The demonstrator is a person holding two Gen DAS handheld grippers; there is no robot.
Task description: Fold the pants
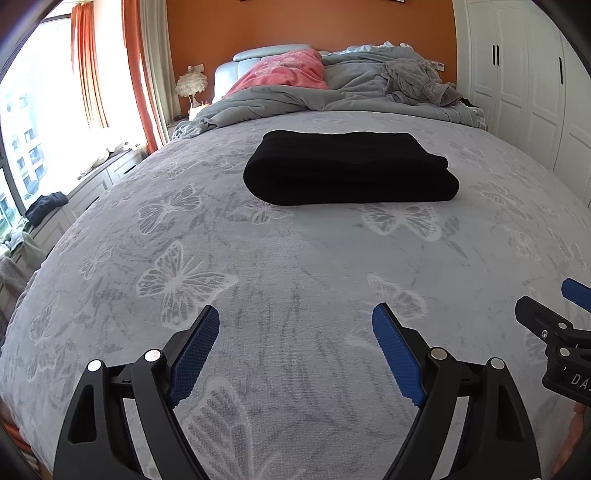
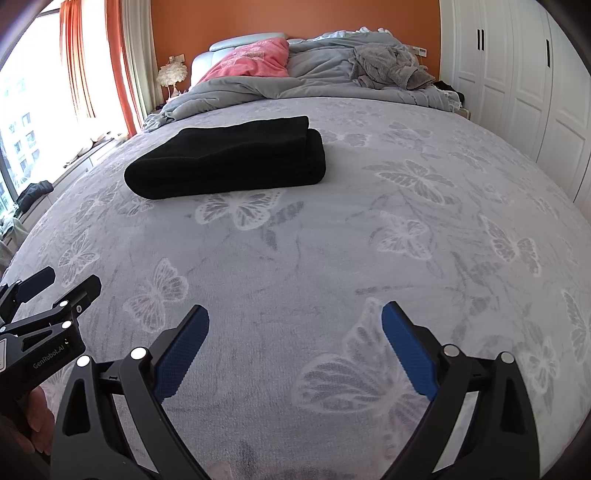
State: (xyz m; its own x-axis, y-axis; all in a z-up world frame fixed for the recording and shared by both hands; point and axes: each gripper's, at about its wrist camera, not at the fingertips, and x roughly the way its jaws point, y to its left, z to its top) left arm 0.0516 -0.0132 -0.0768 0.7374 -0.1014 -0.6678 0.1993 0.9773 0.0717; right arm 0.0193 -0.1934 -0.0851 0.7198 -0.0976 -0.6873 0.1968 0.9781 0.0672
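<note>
Both grippers share one build. The left gripper [image 1: 295,354] and right gripper [image 2: 295,350] have black, curved, cut-out frames with round silver pins at the joints. The fingers [image 1: 194,360] carry blue textured pads. White lettering "GenRobot.AI" marks the left gripper's body in the right wrist view.

An orange wall [image 1: 207,33] rises behind the bed [image 1: 295,258], which is spread with a grey butterfly blanket. White wardrobe doors [image 1: 517,74] line the right side. Bright daylight comes through the window [image 1: 33,110] with orange curtains [image 1: 136,74] on the left.
</note>
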